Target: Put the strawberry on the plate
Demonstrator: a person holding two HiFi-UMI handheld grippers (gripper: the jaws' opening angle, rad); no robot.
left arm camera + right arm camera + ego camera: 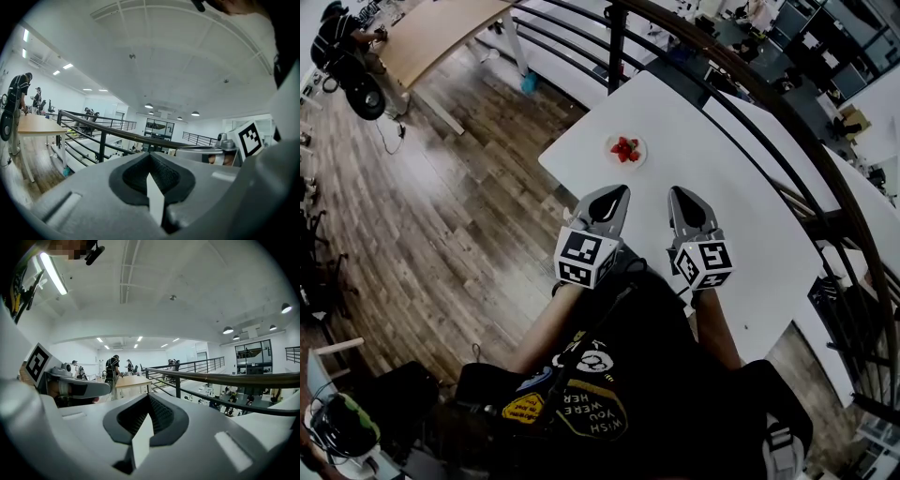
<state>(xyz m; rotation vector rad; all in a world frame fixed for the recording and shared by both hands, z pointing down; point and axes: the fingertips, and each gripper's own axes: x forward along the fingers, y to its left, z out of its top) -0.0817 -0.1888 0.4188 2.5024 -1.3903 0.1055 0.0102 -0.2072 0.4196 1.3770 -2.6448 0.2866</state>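
Red strawberries [624, 149] lie on a small white plate [639, 157] near the far left edge of the white table [741, 197]. My left gripper [619, 191] and right gripper [678, 193] hover side by side nearer to me, a short way from the plate. Both are shut with nothing between the jaws. The left gripper view looks over the closed jaws of the left gripper [151, 157] at ceiling and railing. The right gripper view does the same over the right gripper [149, 399]. Neither gripper view shows the plate.
A dark metal railing [750, 84] runs along the table's far side. Wooden floor [441, 206] lies to the left, below the table edge. A long wooden table [441, 33] with a person [342, 42] beside it stands at the top left.
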